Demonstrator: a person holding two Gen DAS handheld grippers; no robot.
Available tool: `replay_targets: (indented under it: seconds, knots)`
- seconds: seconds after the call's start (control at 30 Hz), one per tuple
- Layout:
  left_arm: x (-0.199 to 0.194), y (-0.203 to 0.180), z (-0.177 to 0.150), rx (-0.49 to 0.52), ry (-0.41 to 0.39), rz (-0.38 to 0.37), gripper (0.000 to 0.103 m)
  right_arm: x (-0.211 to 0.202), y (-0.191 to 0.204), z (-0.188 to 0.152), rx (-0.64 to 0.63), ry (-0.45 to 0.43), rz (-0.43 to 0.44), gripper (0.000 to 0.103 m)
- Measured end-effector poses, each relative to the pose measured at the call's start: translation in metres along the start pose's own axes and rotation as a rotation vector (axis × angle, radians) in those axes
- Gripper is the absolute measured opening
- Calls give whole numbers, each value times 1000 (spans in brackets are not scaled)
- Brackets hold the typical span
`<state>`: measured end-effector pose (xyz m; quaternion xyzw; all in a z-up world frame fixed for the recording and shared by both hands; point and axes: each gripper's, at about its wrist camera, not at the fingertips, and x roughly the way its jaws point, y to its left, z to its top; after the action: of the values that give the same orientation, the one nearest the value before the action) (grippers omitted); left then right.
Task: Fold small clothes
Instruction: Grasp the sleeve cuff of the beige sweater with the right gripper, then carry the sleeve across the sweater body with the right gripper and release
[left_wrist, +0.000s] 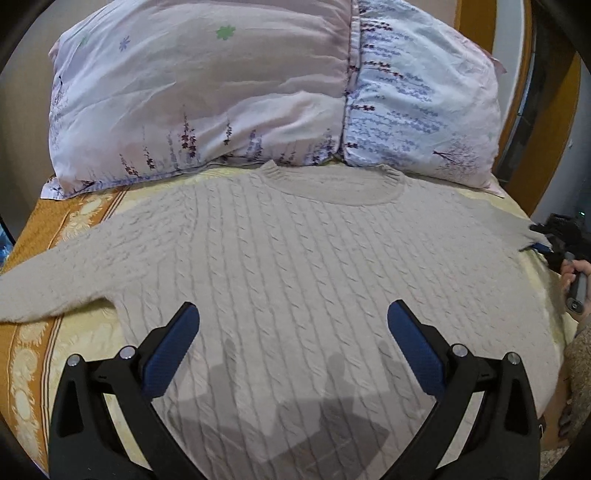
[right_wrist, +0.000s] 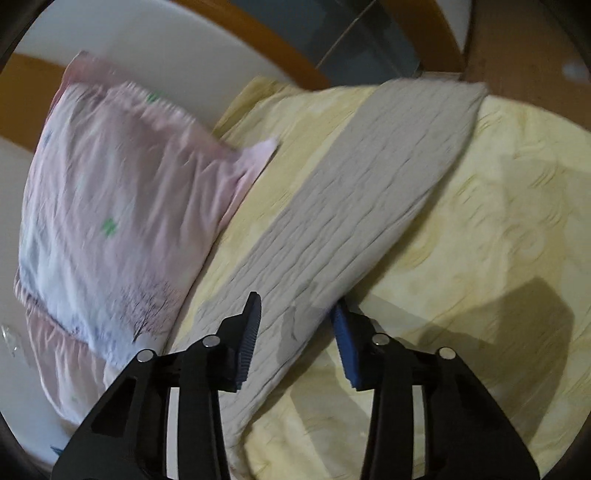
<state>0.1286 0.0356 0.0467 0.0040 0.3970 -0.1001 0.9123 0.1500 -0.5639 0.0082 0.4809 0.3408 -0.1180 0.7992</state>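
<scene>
Yellow patterned bedding (left_wrist: 92, 332) covered the bed, and on it a beige cable-knit sweater (left_wrist: 295, 266) lay flat, front up. Its round collar (left_wrist: 332, 184) pointed toward the floral pillow (left_wrist: 207, 99) at the head of the bed. One sleeve (left_wrist: 55, 288) stretched out to the left across the orange border of the cover. The other sleeve (right_wrist: 362, 206) ran out over the yellow cover on the right, its cuff far from the body.

The left gripper (left_wrist: 293, 325) hovered above the lower chest of the sweater, its blue-padded fingers (left_wrist: 173, 347) wide apart and gripping nothing. The right gripper (right_wrist: 295, 325) sat at the near part of the right sleeve with the knit passing between its fingers; the jaws stood partly apart, and I could not tell whether they were pinching the cloth, since that view was blurred. In the left view this gripper showed only at the far right edge, at the sleeve.

By my judgement, the garment was spread and the first fold, bringing the right sleeve inward over the body, was just being started. The next move would call for a firm pinch on the sleeve, then a lift and sweep across the chest. The left gripper could press the body down so the soft knit would not drag or bunch.

Behind the pillow rose an orange wooden headboard (left_wrist: 480, 29).
</scene>
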Motion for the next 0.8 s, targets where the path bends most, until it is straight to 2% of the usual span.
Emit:
replay_targets:
  seconds: [0.17,0.3,0.43,0.63,0.8]
  knots:
    - [9,14,8,-38,7,0,101,-3,-6,5,-10,-20,-23,31]
    - [14,23,10,-64,15,-8,101,3,-2,1,-23,-39,-53,15]
    - [21,28,10,-77,44,-19,101,-1,13,-1,-102,-83,-59,11]
    - [24,31,10,-95,43,-35,101,-22,64,-7,-233,-148,35,10]
    - [28,34,11,-127,48,-55,101,-24,120,-40,-344,-92,183,10]
